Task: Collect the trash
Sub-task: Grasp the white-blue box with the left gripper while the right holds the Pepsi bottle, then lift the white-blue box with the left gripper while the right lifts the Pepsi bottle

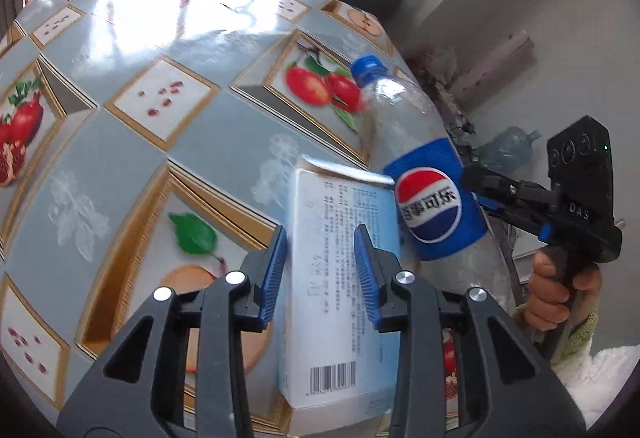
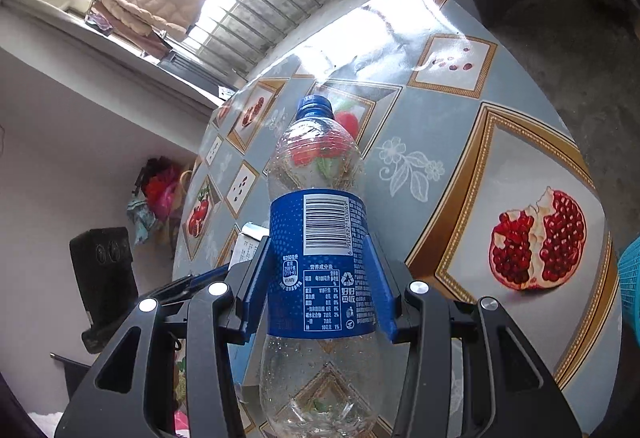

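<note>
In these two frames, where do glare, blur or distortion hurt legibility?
Left wrist view: window glare whitens the far table; the box print is smeared with blur; the fisheye bends the table edge. Right wrist view: the window is blown out, but the bottle label stays sharp.

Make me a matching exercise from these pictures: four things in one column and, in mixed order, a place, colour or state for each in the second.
Column A
1 Pepsi bottle
2 bottle cap
3 white box
4 tablecloth

Column B
a printed with fruit
b clamped in the right gripper
c all blue
d lying flat below the open left gripper

Pairs: 1-b, 2-c, 3-d, 4-a
</note>
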Action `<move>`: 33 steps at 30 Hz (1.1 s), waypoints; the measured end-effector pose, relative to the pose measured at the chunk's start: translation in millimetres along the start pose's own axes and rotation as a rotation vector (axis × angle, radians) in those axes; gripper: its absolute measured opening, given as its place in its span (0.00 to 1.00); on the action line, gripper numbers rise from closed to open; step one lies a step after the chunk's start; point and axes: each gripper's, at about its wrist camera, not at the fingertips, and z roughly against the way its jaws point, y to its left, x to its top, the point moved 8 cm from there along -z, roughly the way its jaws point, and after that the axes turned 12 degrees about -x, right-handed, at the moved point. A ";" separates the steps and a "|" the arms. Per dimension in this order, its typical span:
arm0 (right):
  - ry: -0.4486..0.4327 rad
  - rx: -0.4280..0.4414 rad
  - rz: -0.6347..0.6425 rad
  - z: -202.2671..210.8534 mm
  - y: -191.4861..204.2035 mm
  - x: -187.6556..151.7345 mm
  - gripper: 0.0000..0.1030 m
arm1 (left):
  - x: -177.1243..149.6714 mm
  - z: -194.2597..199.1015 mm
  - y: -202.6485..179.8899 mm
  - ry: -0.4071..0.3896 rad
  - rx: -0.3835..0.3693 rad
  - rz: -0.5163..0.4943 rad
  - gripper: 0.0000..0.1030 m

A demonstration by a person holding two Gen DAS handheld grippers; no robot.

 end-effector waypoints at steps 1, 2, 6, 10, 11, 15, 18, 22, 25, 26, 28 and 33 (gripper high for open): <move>-0.002 -0.004 0.001 2.7 -0.6 -4.4 0.43 | -5.5 -1.2 -5.9 -0.003 -0.002 -0.001 0.34; -0.004 -0.009 0.003 5.3 -1.5 -8.5 0.43 | -12.6 -1.7 -11.9 -0.003 -0.005 -0.001 0.34; -0.007 -0.024 0.012 18.7 -3.9 -29.8 0.43 | -39.8 -2.1 -26.9 -0.008 -0.021 0.025 0.34; -0.020 -0.062 0.049 34.9 -5.3 -56.6 0.43 | -64.0 1.0 -37.9 -0.019 -0.031 0.055 0.35; -0.027 -0.075 0.065 38.6 -5.0 -62.9 0.43 | -70.0 1.2 -40.0 -0.020 -0.032 0.062 0.35; -0.039 -0.117 0.123 50.5 -2.3 -79.4 0.46 | -83.0 1.3 -40.3 -0.031 0.003 0.060 0.39; -0.047 -0.149 0.114 60.6 -10.4 -81.6 0.52 | -82.9 6.3 -43.1 -0.060 0.051 0.045 0.40; -0.049 -0.127 0.087 72.4 -16.6 -81.3 0.55 | -83.7 21.0 -57.4 -0.108 0.086 0.010 0.57; -0.025 -0.138 0.122 68.7 -12.7 -88.3 0.55 | -87.2 26.3 -64.1 -0.114 0.114 -0.016 0.65; -0.015 -0.146 0.136 65.5 -11.0 -90.1 0.55 | -89.0 25.7 -65.7 -0.111 0.124 -0.022 0.66; -0.001 -0.157 0.157 59.2 -7.1 -93.6 0.55 | -93.0 23.5 -67.0 -0.103 0.150 -0.029 0.68; 0.007 -0.171 0.173 52.0 -6.7 -93.5 0.54 | -91.2 12.8 -71.9 -0.098 0.195 -0.035 0.78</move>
